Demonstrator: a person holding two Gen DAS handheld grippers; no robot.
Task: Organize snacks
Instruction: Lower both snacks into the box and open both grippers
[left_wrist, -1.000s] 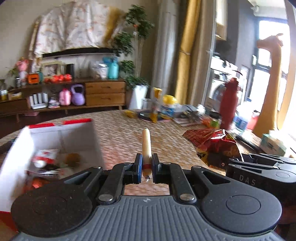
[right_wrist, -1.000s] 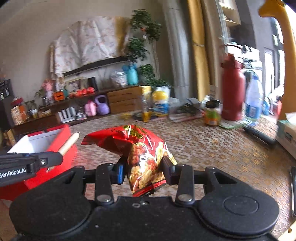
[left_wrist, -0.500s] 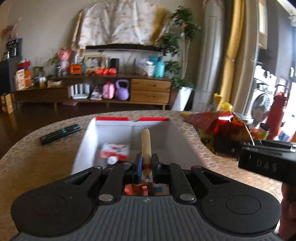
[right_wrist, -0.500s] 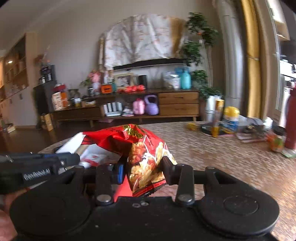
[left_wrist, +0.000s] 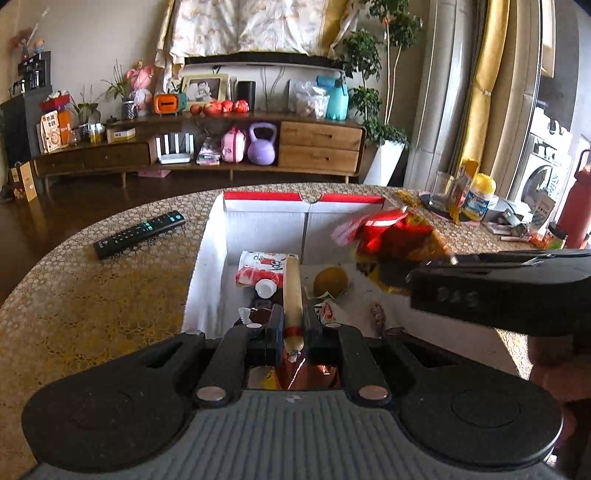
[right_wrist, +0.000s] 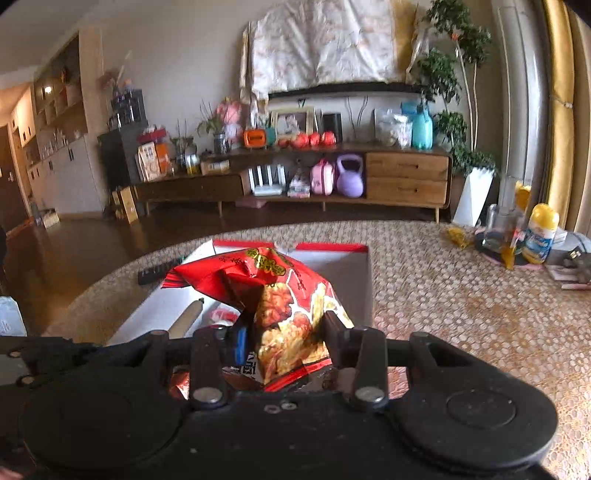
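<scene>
A red-rimmed white box (left_wrist: 207, 258) sits on the round table and holds several snacks, among them a white-and-red packet (left_wrist: 260, 264) and a round yellow-brown snack (left_wrist: 330, 280). My left gripper (left_wrist: 292, 326) is shut on a tan sausage stick (left_wrist: 292, 295) and holds it over the box. My right gripper (right_wrist: 284, 339) is shut on a red snack bag (right_wrist: 284, 295), also above the box (right_wrist: 364, 273). The bag (left_wrist: 391, 236) and the right gripper show at the right of the left wrist view. The sausage stick (right_wrist: 186, 318) shows in the right wrist view.
A black remote (left_wrist: 138, 233) lies on the table left of the box. Bottles, a glass and a yellow-capped jar (right_wrist: 541, 232) stand at the table's far right. A red flask (left_wrist: 574, 206) stands further right. A wooden sideboard (left_wrist: 207, 147) lines the far wall.
Both grippers have swung left from beside the box to above it, each still holding its snack. The box now lies directly under both.
</scene>
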